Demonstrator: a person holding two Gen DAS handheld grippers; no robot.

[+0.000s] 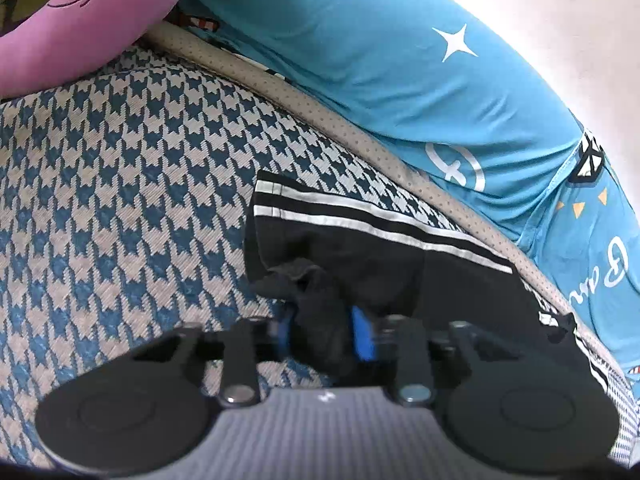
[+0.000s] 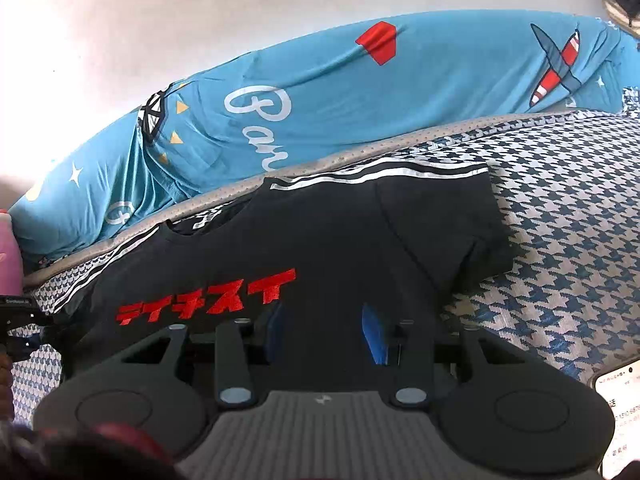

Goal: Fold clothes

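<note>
Houndstooth mat [image 2: 560, 216] meets blue sheet [image 2: 320, 92], white wall [image 2: 120, 40].

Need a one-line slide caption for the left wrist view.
Left gripper pinching a bunched fold of the black striped T-shirt on a houndstooth mat.

T-shirt [image 2: 320, 240] lies on the mat [image 2: 560, 240] (sheet [image 2: 360, 92] behind).
</note>
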